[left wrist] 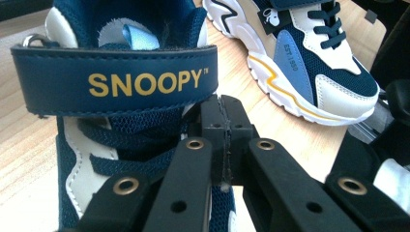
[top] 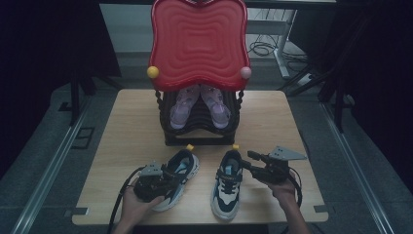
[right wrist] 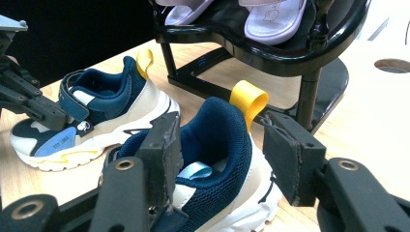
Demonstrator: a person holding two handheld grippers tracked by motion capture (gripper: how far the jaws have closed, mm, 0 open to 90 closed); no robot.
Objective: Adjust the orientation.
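Two navy, white and blue sneakers lie side by side on the wooden table [top: 131,126]. My left gripper [top: 165,176] sits over the left sneaker [top: 182,168]. Its jaws are shut together [left wrist: 223,123] against the laces, just below the navy strap [left wrist: 111,79] that reads SNOOPY; I see nothing pinched between them. My right gripper [top: 246,162] points left at the heel of the right sneaker [top: 226,187]. It stands open [right wrist: 227,154], its pads [right wrist: 164,145] on either side of the navy heel collar [right wrist: 217,140] by the yellow pull loop [right wrist: 249,99].
A black shoe rack [top: 199,136] with a red wavy top [top: 198,44] stands at the table's back middle. A pair of lilac sandals [top: 184,105] lies on its shelf. The rack's foot [right wrist: 309,96] is close behind the right sneaker. Dark floor surrounds the table.
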